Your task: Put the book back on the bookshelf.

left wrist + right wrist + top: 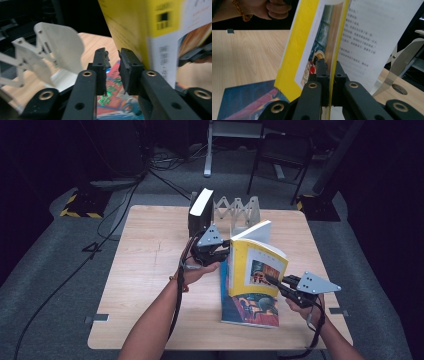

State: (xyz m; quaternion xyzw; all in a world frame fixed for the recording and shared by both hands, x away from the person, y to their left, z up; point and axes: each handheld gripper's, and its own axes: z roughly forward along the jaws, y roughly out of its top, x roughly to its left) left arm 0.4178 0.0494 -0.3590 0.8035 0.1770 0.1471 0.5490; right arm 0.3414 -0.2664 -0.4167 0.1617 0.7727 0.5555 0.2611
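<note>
Dim lab or recording studio. Lone wooden table (150, 270) lit from above on grey carpet (50, 270); surroundings dark. Loose cables (165, 162) run across the floor past the table's far edge. Yellow-black hazard tape (80, 212) off the far-left corner. Metal stand legs (280, 155) behind.

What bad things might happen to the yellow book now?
1. The right tool pinches just the yellow book's front cover, so the cover might bend or tear if it is pulled hard.
2. The left tool is open beside the spine, gripping nothing, so the upright book might flop over onto the blue book lying flat under it.
3. Swinging the book backward might knock the white folding rack behind it.
</note>
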